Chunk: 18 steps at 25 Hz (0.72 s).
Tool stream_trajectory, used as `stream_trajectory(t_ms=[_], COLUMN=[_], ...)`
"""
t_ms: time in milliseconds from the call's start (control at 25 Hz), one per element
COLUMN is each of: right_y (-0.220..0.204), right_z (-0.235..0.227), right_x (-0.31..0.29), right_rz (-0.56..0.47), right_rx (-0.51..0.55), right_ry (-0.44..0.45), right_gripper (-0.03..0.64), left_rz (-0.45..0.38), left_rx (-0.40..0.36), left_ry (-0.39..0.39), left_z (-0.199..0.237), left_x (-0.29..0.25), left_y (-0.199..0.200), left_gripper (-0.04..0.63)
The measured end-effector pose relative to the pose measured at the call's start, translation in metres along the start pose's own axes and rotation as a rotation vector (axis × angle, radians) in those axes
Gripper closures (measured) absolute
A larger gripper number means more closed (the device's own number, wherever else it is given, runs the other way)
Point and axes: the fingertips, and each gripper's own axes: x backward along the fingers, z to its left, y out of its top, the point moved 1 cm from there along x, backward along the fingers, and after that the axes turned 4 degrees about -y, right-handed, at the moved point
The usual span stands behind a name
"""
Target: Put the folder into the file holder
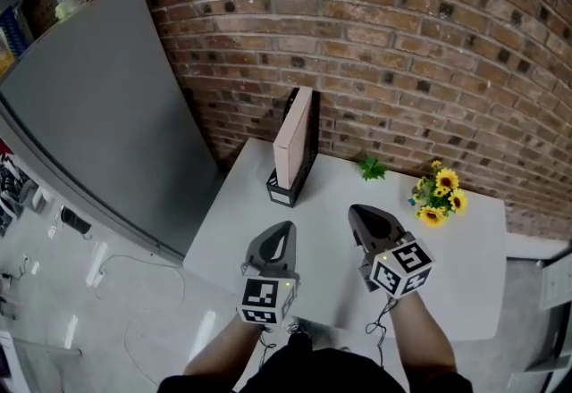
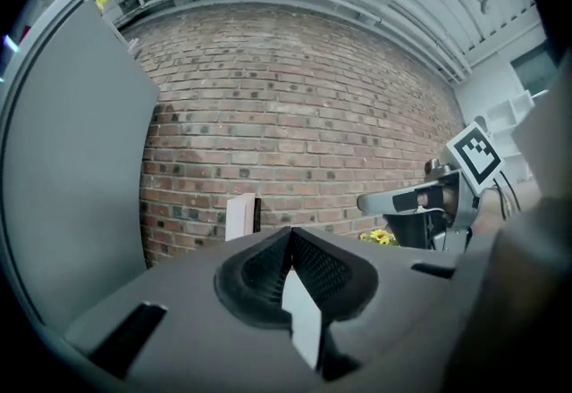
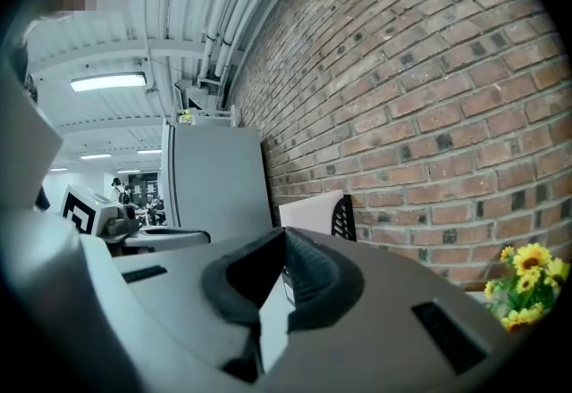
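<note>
1. The pale pink flat card folder (image 1: 295, 139) stands upright inside the black mesh file holder (image 1: 288, 192). The holder sits at the back of the white table (image 1: 465, 239), beside the red brick wall (image 1: 402, 43) — to us the task looks done.
2. The left gripper (image 1: 286, 229) has its jaws pressed together with nothing between them. The right gripper (image 1: 355, 213) is likewise closed and empty. Both hang over the near part of the table, well apart from the holder.
3. Handling, as we judge it: the folder looks light, fairly stiff but bendable, and smooth-faced, so it could slip. It is best pinched at the top edge, which sticks out above the holder.
4. The holder looks light too — a tug on the folder might tip it.
5. Writing: we can read no brand or label on the folder or holder. The only print is the square black-and-white marker patterns on the grippers.
</note>
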Motion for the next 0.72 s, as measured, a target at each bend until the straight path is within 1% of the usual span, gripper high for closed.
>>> stream_trajectory(t_ms=[200, 440, 600, 720], right_y=[-0.005, -0.018, -0.029, -0.033], right_z=[0.003, 0.007, 0.018, 0.029], right_x=[0.056, 0.119, 0.149, 0.164], right_rz=[0.007, 0.017, 0.036, 0.048], right_rx=[0.016, 0.012, 0.002, 0.008], right_ry=[0.045, 0.093, 0.129, 0.158], right_gripper=[0.614, 0.614, 0.614, 0.614], left_rz=[-0.007, 0.010, 0.016, 0.012], left_rx=[0.037, 0.056, 0.066, 0.064], left_ry=[0.044, 0.113, 0.152, 0.171], left_z=[-0.050, -0.108, -0.136, -0.149], left_x=[0.029, 0.076, 0.106, 0.124], left_y=[-0.001, -0.014, -0.017, -0.017], left_gripper=[0.589, 0.589, 0.589, 0.589])
